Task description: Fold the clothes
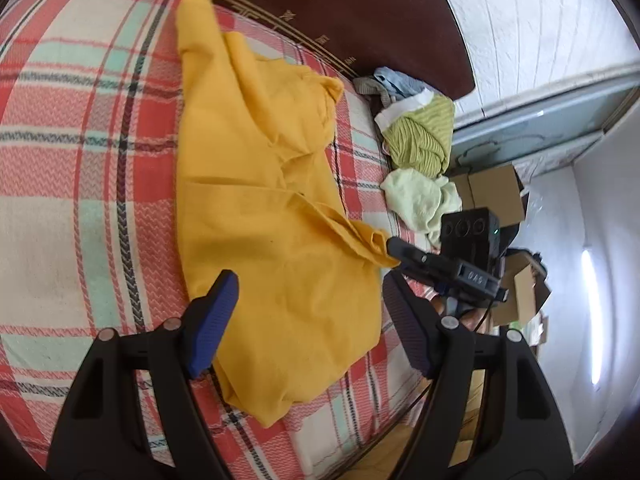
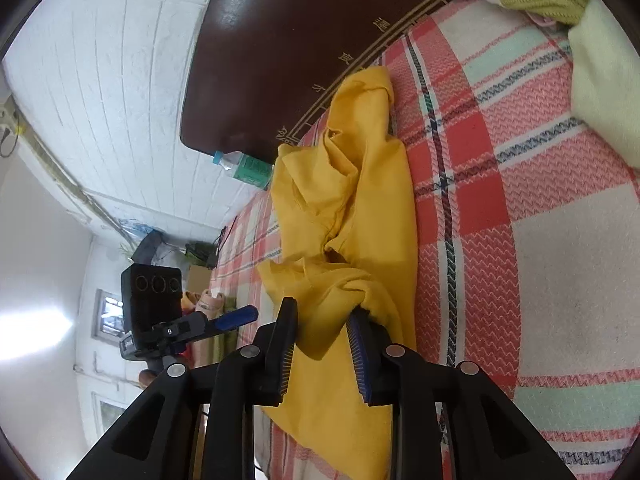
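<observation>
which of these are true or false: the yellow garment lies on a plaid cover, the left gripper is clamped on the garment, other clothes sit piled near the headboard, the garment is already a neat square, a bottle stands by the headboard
1. The yellow garment lies on a plaid cover. True.
2. The left gripper is clamped on the garment. False: its jaws stand wide apart above the cloth.
3. Other clothes sit piled near the headboard. True.
4. The garment is already a neat square. False: it is long, rumpled and bunched at one end.
5. A bottle stands by the headboard. False: it lies on its side at the headboard's end.
</observation>
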Available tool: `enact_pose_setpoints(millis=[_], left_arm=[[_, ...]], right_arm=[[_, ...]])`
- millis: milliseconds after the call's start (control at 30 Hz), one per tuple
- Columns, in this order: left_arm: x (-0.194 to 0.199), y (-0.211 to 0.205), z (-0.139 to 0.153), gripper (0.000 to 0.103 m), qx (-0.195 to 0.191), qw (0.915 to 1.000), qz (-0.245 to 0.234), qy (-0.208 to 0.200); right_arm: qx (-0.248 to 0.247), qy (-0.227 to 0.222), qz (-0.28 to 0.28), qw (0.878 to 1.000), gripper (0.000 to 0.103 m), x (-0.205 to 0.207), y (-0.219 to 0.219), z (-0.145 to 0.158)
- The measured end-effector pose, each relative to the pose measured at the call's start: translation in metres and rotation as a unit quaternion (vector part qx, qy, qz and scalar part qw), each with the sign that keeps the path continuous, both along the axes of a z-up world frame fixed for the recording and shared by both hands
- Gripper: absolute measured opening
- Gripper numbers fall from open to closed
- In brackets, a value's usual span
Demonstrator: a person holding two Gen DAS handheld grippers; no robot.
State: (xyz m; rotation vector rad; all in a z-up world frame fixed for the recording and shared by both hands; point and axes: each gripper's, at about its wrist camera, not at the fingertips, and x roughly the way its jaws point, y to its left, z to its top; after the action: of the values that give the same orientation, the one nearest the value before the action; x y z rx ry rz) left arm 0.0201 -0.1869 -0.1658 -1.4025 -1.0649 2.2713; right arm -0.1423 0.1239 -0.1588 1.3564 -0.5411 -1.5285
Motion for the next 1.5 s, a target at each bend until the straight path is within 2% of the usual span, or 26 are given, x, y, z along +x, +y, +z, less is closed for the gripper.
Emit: enact_pose_setpoints(millis=[67,133,267,400,500,600,667,733,767,833,900,933,967,1000,1100,1167,1333,1400,1433,1467,1500], left_arm=[[-0.001,0.006,0.000,0.075,-0.016,0.9998,-0.013,0.004],[-0.004,0.011,-0.003,0.075,-0.030,0.9994,-0.019,0.004],[-0.008,0.013,-0.009,0.075,-0.041,0.9988,-0.025,0.001],[-0.008,0.012,-0.015,0.075,-0.039,0.9989,-0.026,-0.003],[-0.005,0.015,-0.023,0.075,-0.042,0.9984,-0.035,-0.013],[-0.001,0.020,-0.032,0.075,-0.049,0.9977,-0.042,-0.021],[0.007,0.020,-0.032,0.075,-0.051,0.9978,-0.040,-0.014],[0.016,0.020,-0.031,0.075,-0.053,0.9979,-0.037,-0.005],[0.022,0.021,-0.028,0.075,-0.063,0.9973,-0.037,0.003],[0.040,0.028,-0.015,0.075,-0.107,0.9926,-0.047,0.033],[0.057,0.043,-0.004,0.075,-0.155,0.9834,-0.070,0.065],[0.066,0.050,0.001,0.075,-0.178,0.9773,-0.082,0.081],[0.075,0.058,0.006,0.076,-0.201,0.9702,-0.094,0.096],[0.082,0.068,0.010,0.076,-0.223,0.9621,-0.110,0.111],[0.095,0.098,0.017,0.076,-0.279,0.9369,-0.152,0.145],[0.095,0.112,0.016,0.076,-0.299,0.9246,-0.180,0.154],[0.086,0.123,0.000,0.076,-0.323,0.9145,-0.204,0.133],[0.081,0.125,-0.007,0.076,-0.333,0.9116,-0.208,0.122],[0.081,0.126,-0.010,0.076,-0.336,0.9109,-0.209,0.118],[0.081,0.127,-0.012,0.076,-0.342,0.9089,-0.209,0.114],[0.081,0.129,-0.014,0.076,-0.351,0.9053,-0.211,0.113]], right_arm=[[-0.004,0.019,-0.003,1.000,0.029,0.000,-0.001,0.009],[-0.009,0.030,-0.011,0.999,0.040,-0.003,-0.002,0.015],[-0.015,0.048,-0.017,0.999,0.041,-0.008,-0.004,0.024],[0.005,0.081,0.013,0.997,0.041,-0.002,-0.013,0.027],[0.042,0.096,0.033,0.994,0.041,0.002,-0.025,0.016],[0.074,0.093,0.049,0.992,0.041,0.003,-0.036,-0.001],[0.092,0.090,0.055,0.990,0.040,0.002,-0.042,-0.012],[0.094,0.101,0.058,0.989,0.040,0.004,-0.041,-0.011],[0.097,0.116,0.061,0.987,0.042,0.008,-0.039,-0.005],[0.096,0.161,0.076,0.979,0.045,0.021,-0.032,0.011],[0.099,0.216,0.100,0.966,0.045,0.043,-0.023,0.028],[0.102,0.248,0.119,0.956,0.049,0.058,-0.019,0.036],[0.109,0.274,0.134,0.946,0.063,0.072,-0.016,0.040],[0.120,0.305,0.153,0.932,0.068,0.088,-0.015,0.042],[0.163,0.389,0.207,0.883,0.070,0.136,-0.018,0.037],[0.193,0.435,0.230,0.849,0.070,0.160,-0.023,0.029],[0.251,0.534,0.255,0.766,0.068,0.188,-0.033,-0.002],[0.259,0.557,0.257,0.746,0.066,0.191,-0.036,-0.010],[0.255,0.558,0.258,0.747,0.057,0.190,-0.036,-0.012],[0.251,0.551,0.258,0.753,0.034,0.186,-0.038,-0.011],[0.244,0.536,0.254,0.767,0.026,0.181,-0.038,-0.007]])
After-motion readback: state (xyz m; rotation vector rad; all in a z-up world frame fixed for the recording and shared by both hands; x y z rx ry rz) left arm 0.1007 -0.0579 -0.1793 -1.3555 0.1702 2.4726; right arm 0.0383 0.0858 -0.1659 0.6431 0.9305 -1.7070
